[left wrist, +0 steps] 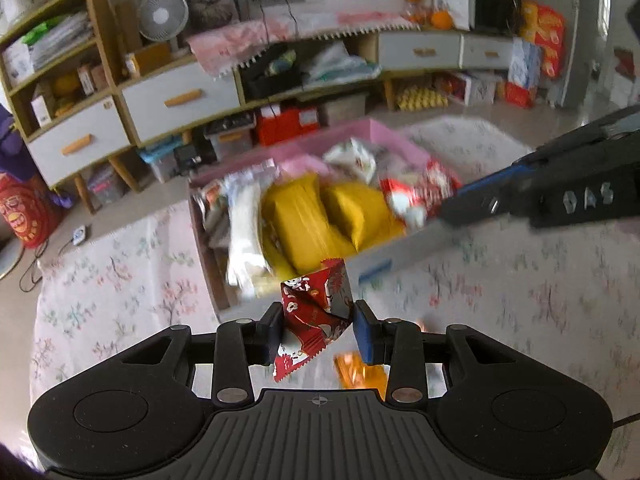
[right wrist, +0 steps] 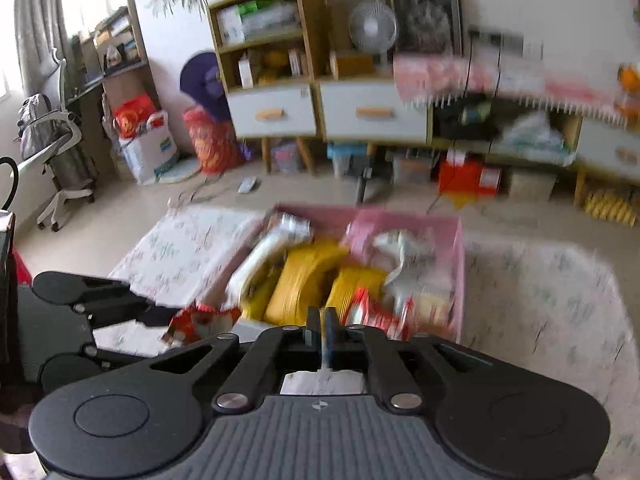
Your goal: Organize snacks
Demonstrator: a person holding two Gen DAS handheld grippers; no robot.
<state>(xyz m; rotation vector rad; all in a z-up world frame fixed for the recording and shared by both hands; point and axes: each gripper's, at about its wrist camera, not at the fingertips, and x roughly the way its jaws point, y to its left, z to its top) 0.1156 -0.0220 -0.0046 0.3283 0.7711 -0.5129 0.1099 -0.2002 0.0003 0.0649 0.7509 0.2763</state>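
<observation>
My left gripper (left wrist: 320, 326) is shut on a red snack packet (left wrist: 316, 312) with white figures, held just short of the pink box's near edge. The pink box (left wrist: 394, 136) holds yellow packets (left wrist: 304, 220), white packets and red packets (left wrist: 416, 196). My right gripper (right wrist: 322, 326) has its fingers pressed together with nothing visible between them, at the near edge of the pink box (right wrist: 460, 280). It shows in the left wrist view (left wrist: 452, 210) at the box's right side. The left gripper with its red packet (right wrist: 200, 322) shows at the left in the right wrist view.
The box stands on a table with a floral cloth (left wrist: 120, 292). An orange packet (left wrist: 360, 372) lies on the cloth under my left gripper. Behind are a wooden cabinet with white drawers (left wrist: 180, 100), a fan (left wrist: 162, 16) and clutter on the floor.
</observation>
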